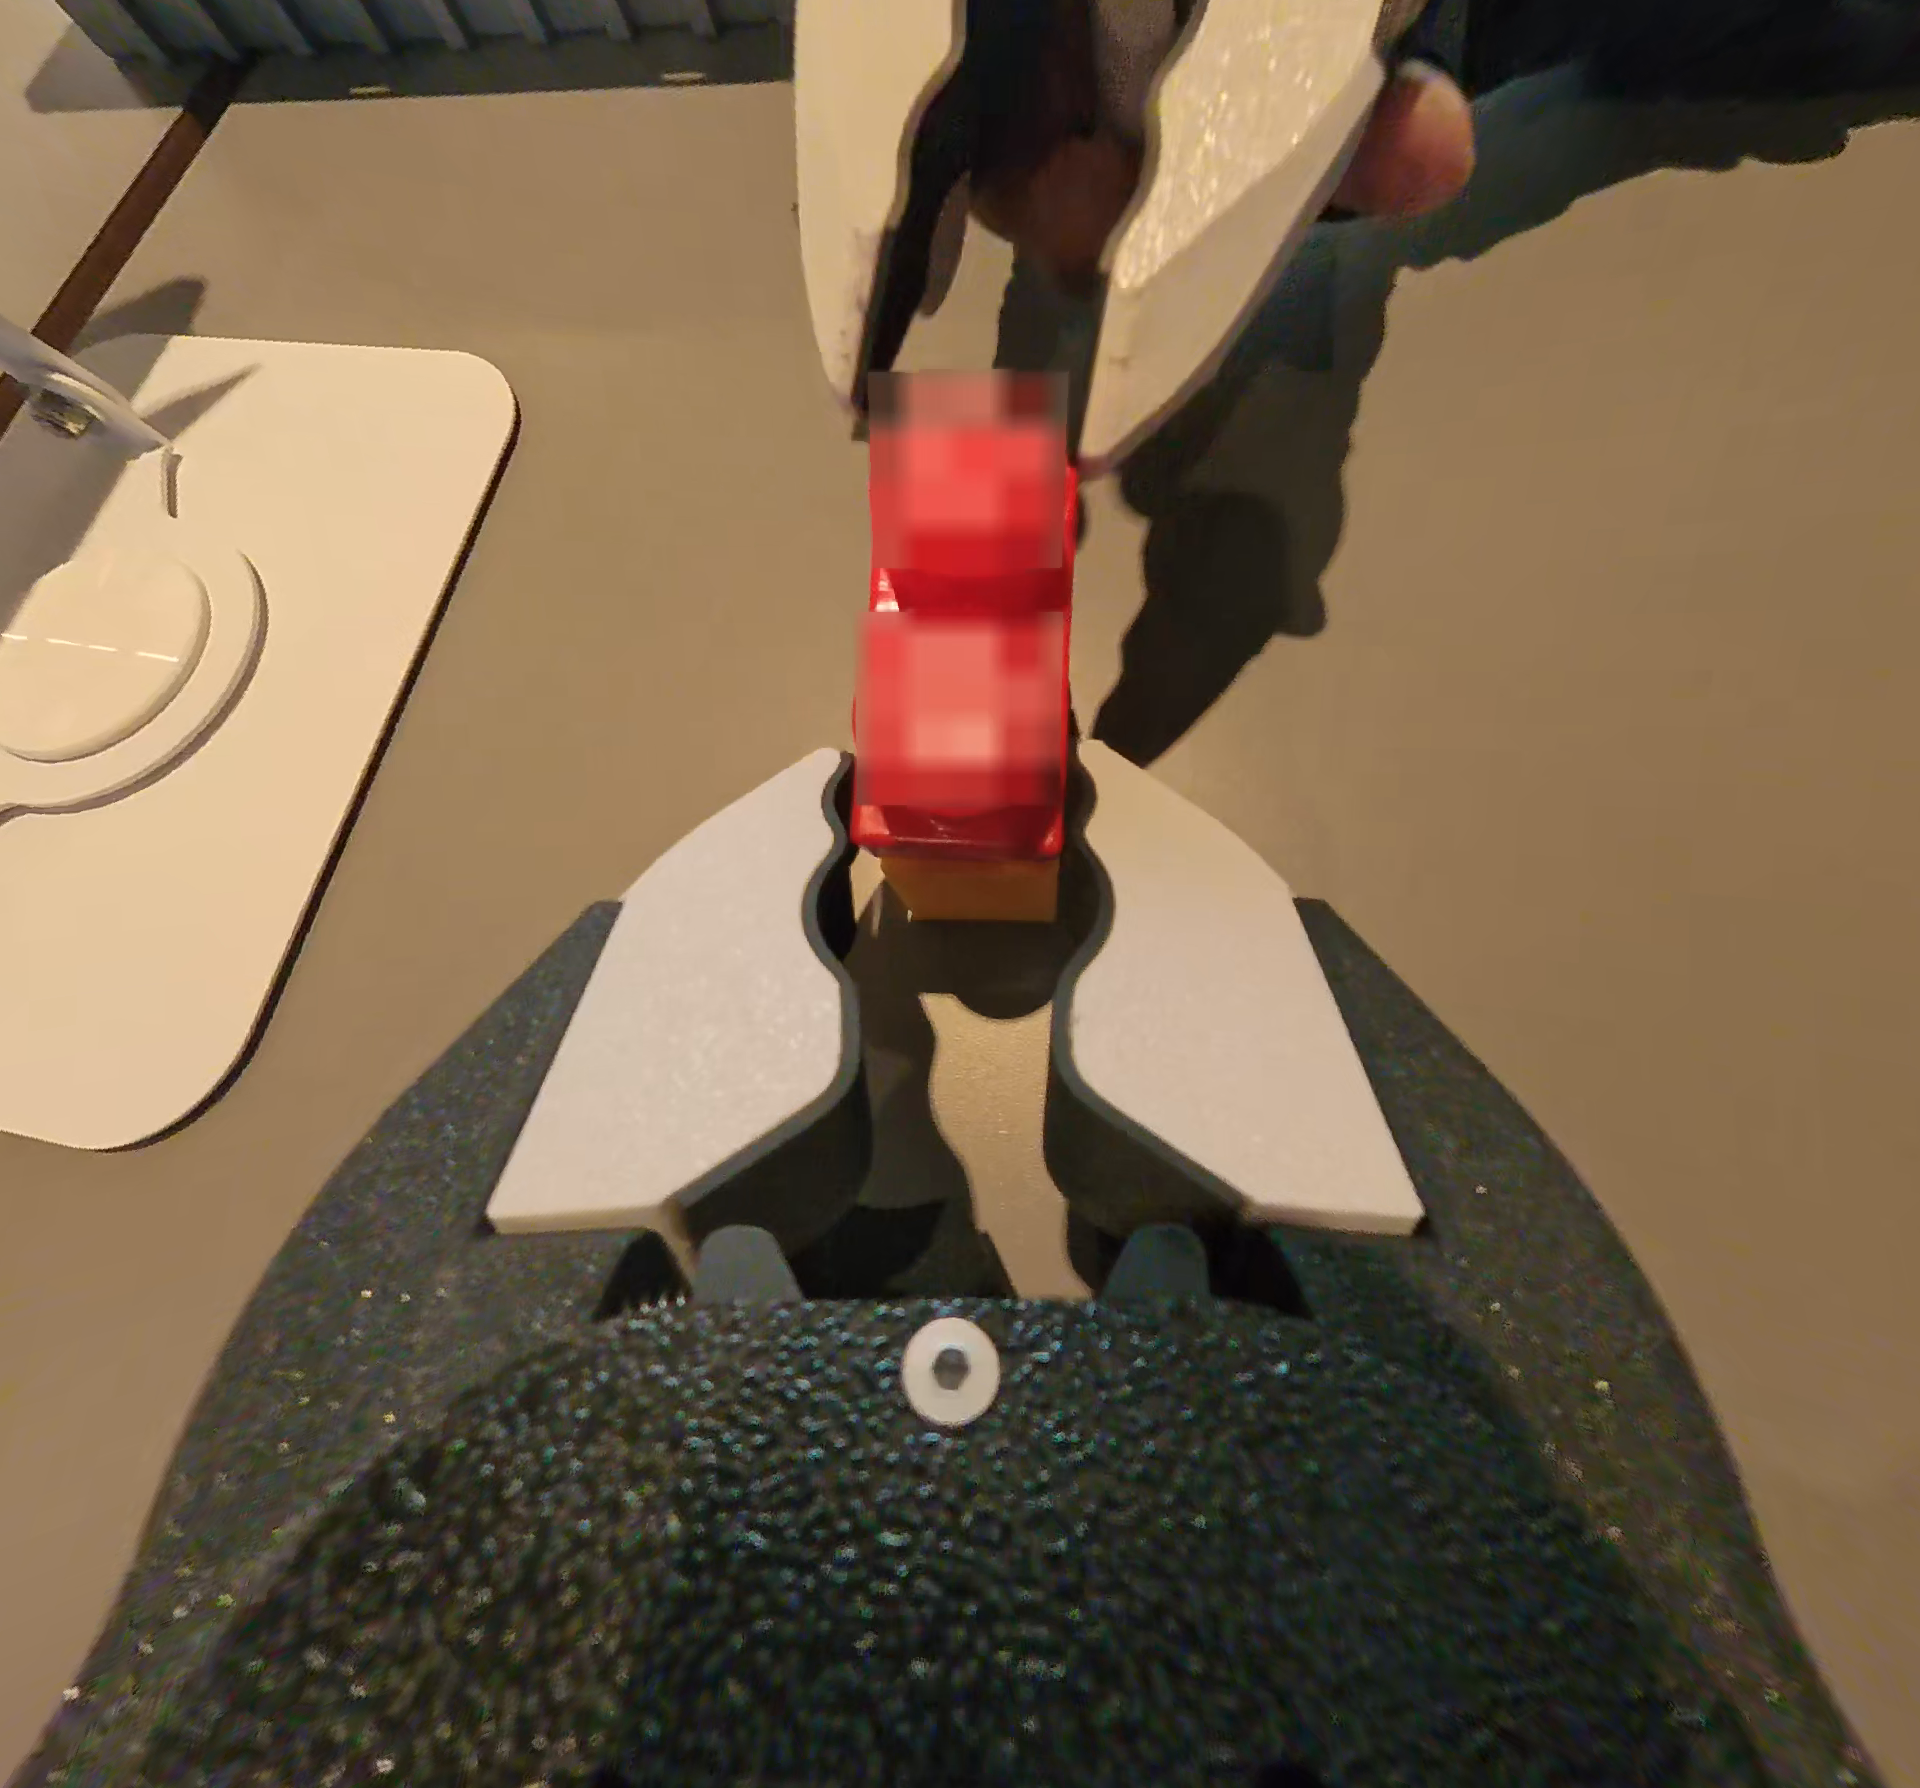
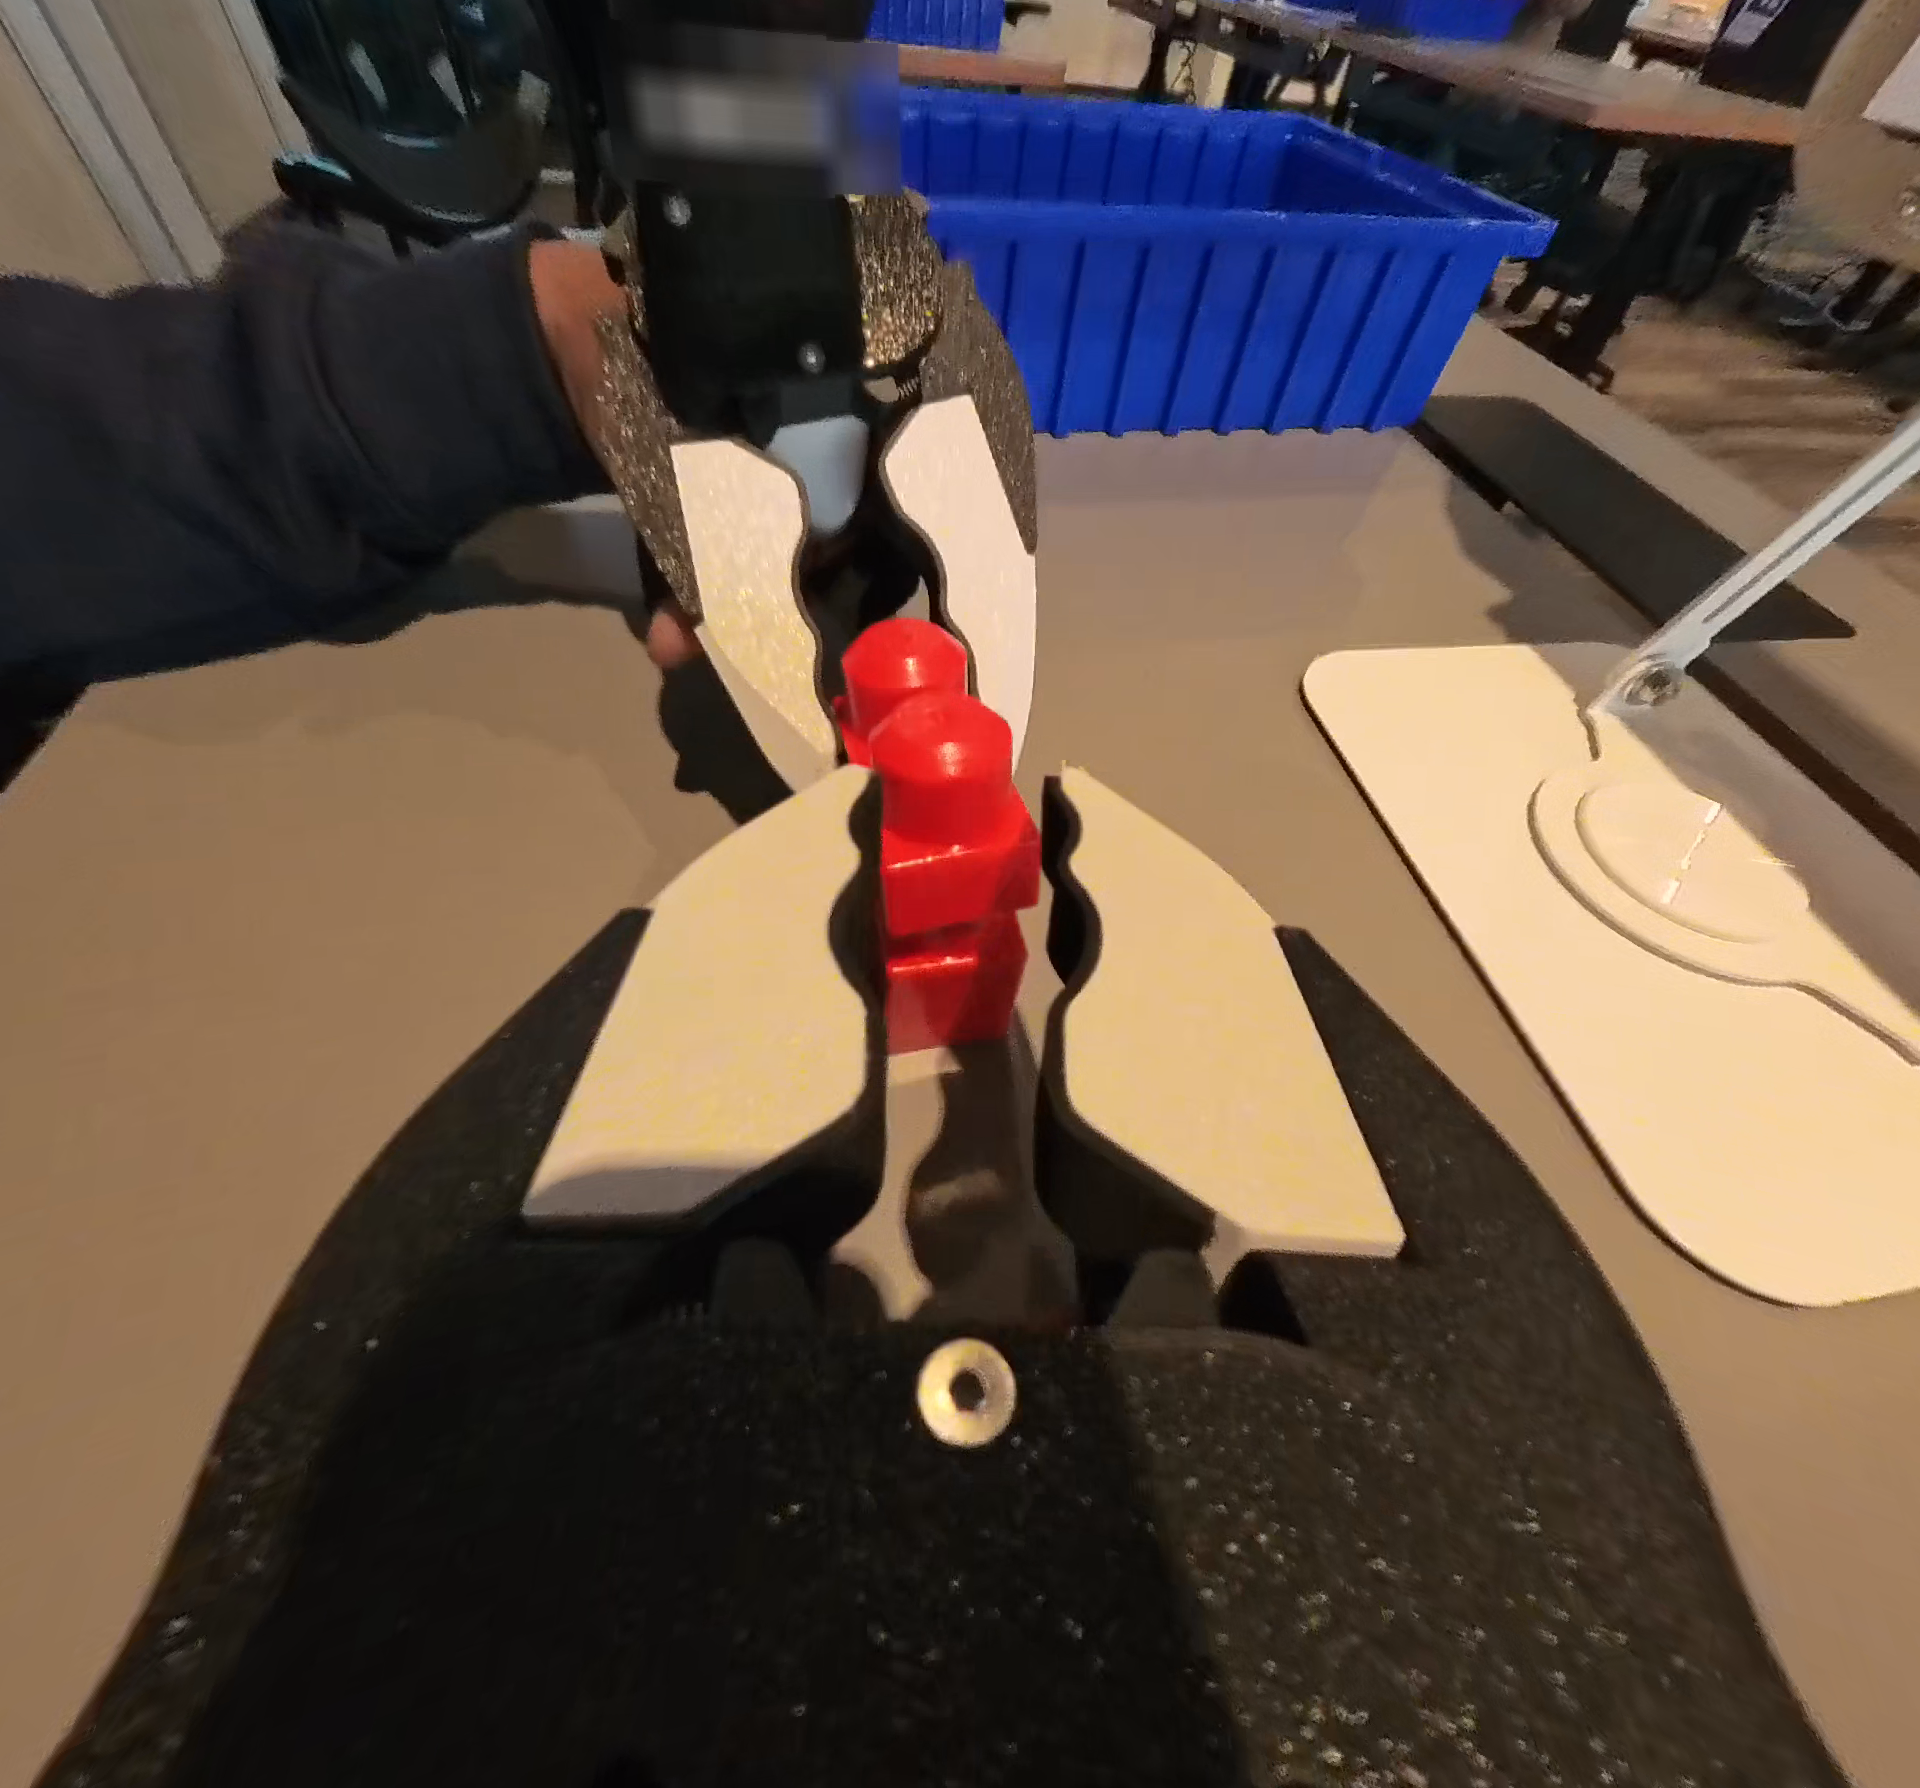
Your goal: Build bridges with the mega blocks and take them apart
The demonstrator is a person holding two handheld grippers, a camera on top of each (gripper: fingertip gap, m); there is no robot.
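Observation:
A red two-stud block (image 1: 966,585) lies flat as the top of a small bridge on the grey table (image 1: 1558,699). In the left wrist view an orange block (image 1: 977,891) stands under its near end. In the right wrist view a red block (image 2: 951,995) stands under the near end of the top red block (image 2: 956,855). My left gripper (image 1: 961,782) is shut on one end of the top block. My right gripper (image 2: 956,793) is shut on the other end. The two grippers face each other: the right gripper (image 1: 971,439) shows in the left wrist view and the left gripper (image 2: 925,741) in the right wrist view.
A white lamp base plate (image 2: 1558,907) with a thin arm (image 2: 1766,575) lies on the table beside the blocks; it also shows in the left wrist view (image 1: 312,699). A blue ribbed bin (image 2: 1195,284) stands at the table's far edge. A person's dark sleeve (image 2: 260,439) reaches in behind the left gripper. The grippers' ends are close to 5 cm from one another.

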